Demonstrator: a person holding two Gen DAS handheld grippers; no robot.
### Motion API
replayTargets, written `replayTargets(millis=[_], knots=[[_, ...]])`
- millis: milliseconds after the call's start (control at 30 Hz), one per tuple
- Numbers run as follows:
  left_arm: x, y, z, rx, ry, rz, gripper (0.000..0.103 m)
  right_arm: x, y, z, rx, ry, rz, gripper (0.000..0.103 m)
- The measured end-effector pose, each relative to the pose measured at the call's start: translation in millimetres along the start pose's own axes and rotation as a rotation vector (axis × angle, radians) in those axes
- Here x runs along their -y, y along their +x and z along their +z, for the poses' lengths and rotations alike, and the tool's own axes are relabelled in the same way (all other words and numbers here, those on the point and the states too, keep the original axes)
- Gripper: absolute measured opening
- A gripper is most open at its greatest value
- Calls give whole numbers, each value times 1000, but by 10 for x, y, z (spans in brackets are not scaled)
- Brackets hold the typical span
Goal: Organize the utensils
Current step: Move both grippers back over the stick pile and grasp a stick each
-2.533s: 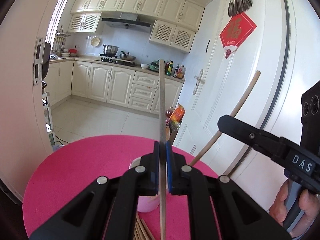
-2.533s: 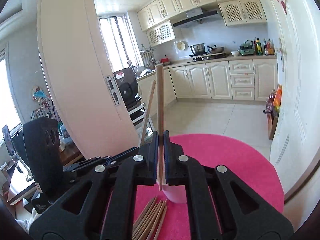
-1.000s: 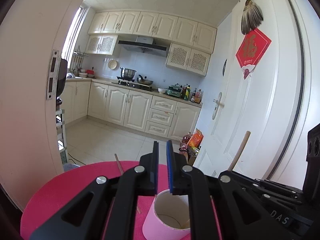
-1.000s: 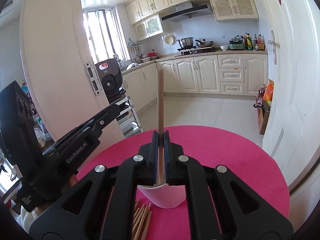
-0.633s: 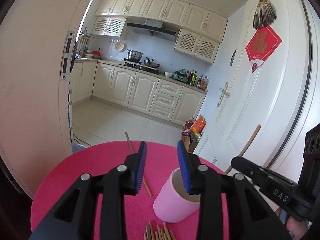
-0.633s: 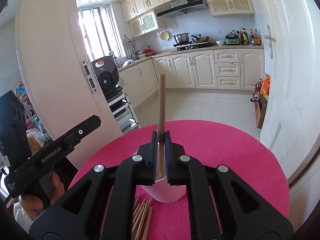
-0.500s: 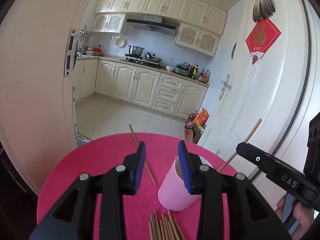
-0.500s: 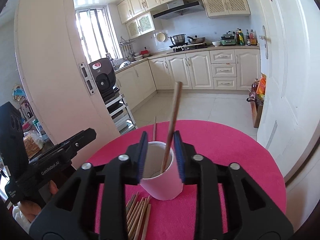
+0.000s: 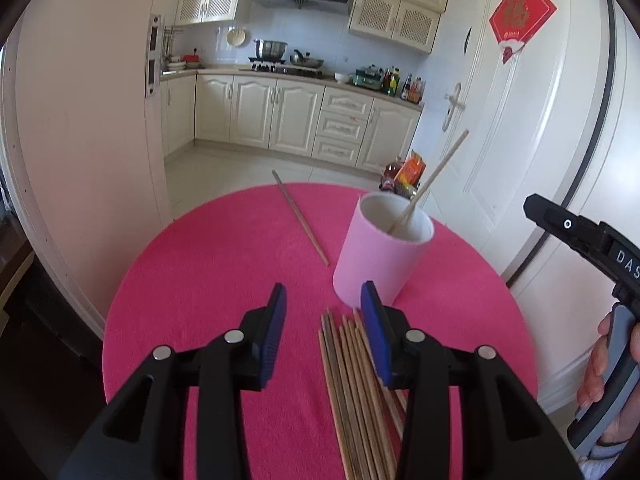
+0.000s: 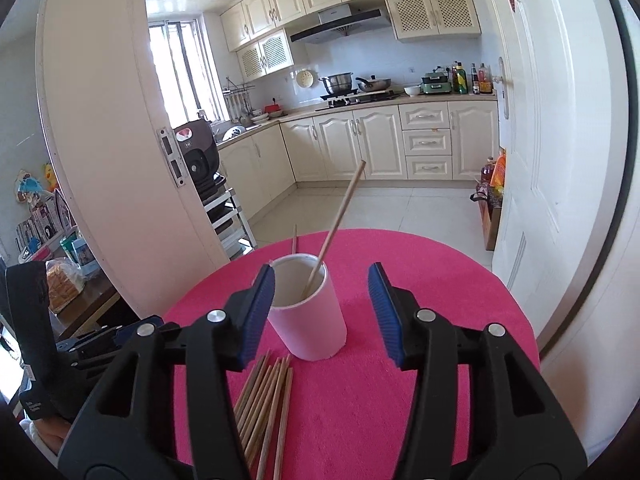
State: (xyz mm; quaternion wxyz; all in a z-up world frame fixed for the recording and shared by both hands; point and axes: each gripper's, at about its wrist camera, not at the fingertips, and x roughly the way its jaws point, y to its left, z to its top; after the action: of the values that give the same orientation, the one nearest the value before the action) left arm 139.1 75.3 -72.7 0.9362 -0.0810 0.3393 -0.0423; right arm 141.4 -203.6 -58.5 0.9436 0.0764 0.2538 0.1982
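A pink cup (image 9: 380,256) (image 10: 310,312) stands on the round pink table (image 9: 224,264) (image 10: 432,280). One wooden chopstick (image 9: 432,178) (image 10: 340,216) leans inside the cup. Another chopstick (image 9: 302,224) (image 10: 295,239) lies loose on the table beyond the cup. A bundle of several chopsticks (image 9: 352,384) (image 10: 266,396) lies in front of the cup. My left gripper (image 9: 324,320) is open and empty above the bundle's tips. My right gripper (image 10: 322,308) is open and empty, its jaws on either side of the cup, a little nearer than it.
An open white door (image 9: 80,120) (image 10: 104,128) stands left of the table and a white door (image 9: 532,120) (image 10: 560,140) at the right. Kitchen cabinets (image 9: 296,116) lie beyond. The right gripper's body (image 9: 592,248) shows at the right in the left wrist view.
Both grippers let go of their chopsticks and opened. The right one's chopstick now leans in the cup; the left one's lies on the table. Both grippers drew back, and the left tilted down.
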Motion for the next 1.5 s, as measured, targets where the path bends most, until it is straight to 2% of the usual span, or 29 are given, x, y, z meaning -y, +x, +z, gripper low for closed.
replayTargets(millis=[200, 333, 567, 700, 933, 1233, 1333, 1500], knots=[[-100, 193, -275, -186, -32, -37, 38, 13, 85, -334, -143, 15, 20, 49], [-152, 325, -422, -281, -55, -41, 38, -66, 206, -561, -255, -7, 36, 49], [-51, 529, -561, -390, -44, -35, 38, -203, 397, -855, -409, -22, 87, 48], [-21, 615, -604, -429, -29, -3, 32, -227, 459, -933, -449, -33, 94, 48], [46, 671, -640, -453, 6, 44, 32, -212, 500, -973, -480, -34, 107, 48], [245, 698, -633, -462, 130, 125, 32, -206, 572, -1028, -547, -67, 96, 48], [307, 678, -669, -465, 159, 129, 32, -215, 597, -1037, -563, -80, 95, 48], [177, 693, -631, -479, 109, 97, 32, -260, 644, -1040, -600, -104, 97, 48]])
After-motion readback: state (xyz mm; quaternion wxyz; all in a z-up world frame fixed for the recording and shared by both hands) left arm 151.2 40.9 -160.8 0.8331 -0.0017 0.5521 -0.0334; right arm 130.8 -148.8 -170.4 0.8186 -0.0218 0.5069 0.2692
